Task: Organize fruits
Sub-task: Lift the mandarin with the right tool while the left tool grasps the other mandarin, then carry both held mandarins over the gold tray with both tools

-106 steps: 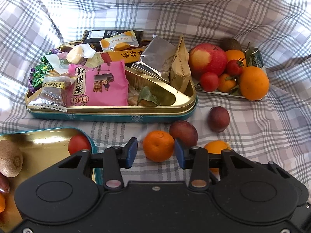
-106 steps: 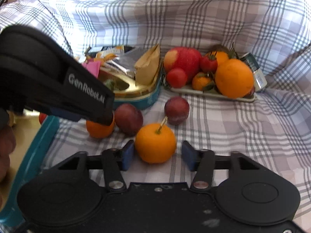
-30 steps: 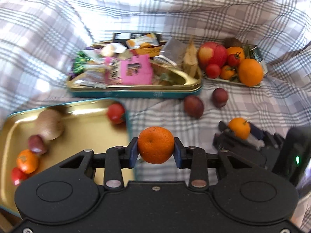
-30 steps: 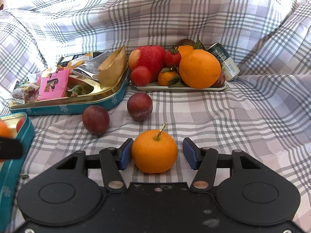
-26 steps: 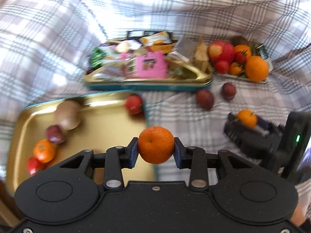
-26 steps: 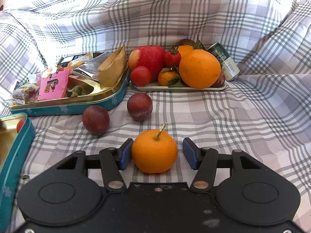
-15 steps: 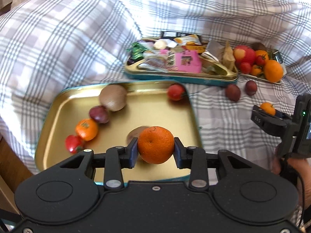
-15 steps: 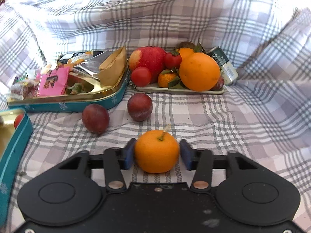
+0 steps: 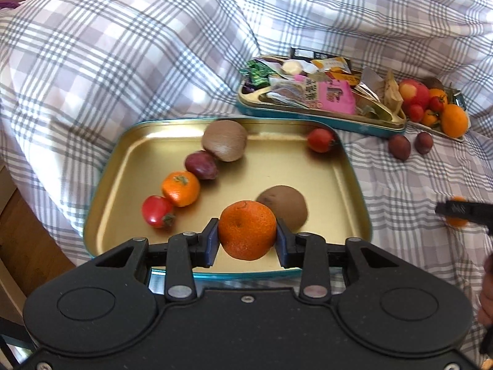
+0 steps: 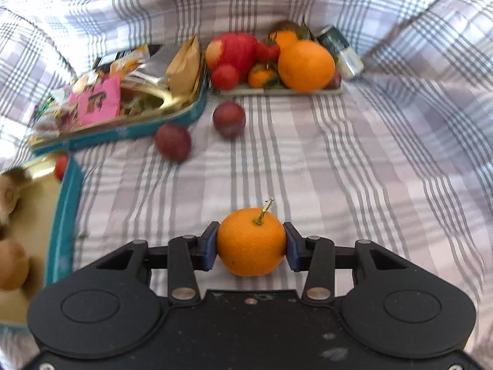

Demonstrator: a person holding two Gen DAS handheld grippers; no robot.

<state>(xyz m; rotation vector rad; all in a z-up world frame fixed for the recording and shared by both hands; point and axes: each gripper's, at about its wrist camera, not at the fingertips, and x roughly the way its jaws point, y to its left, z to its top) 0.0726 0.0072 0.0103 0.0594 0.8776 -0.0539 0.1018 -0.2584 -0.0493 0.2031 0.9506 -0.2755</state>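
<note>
My left gripper [image 9: 246, 238] is shut on a rough orange mandarin [image 9: 247, 231], held just above the near part of the gold tray [image 9: 277, 169]. In that tray lie two kiwis [image 9: 224, 140], a dark plum [image 9: 201, 165], a small mandarin [image 9: 181, 188] and two tomatoes [image 9: 157, 211]. My right gripper [image 10: 251, 245] is shut on a smooth mandarin with a stem [image 10: 251, 246], lifted a little off the checked cloth. Two dark plums [image 10: 172, 141] lie loose on the cloth ahead of it. The tray's teal rim [image 10: 66, 203] is at the left of the right wrist view.
A teal tin of snack packets [image 9: 320, 117] lies behind the tray. Right of it, a white plate [image 10: 286, 91] carries an apple, a big orange, tomatoes and small mandarins, with a can beside it. Puffed checked bedding rises behind and to the left. A wooden floor shows at lower left.
My left gripper carried its mandarin leftward over the gold tray. The right gripper's jaws closed onto the stemmed mandarin and raised it off the cloth.
</note>
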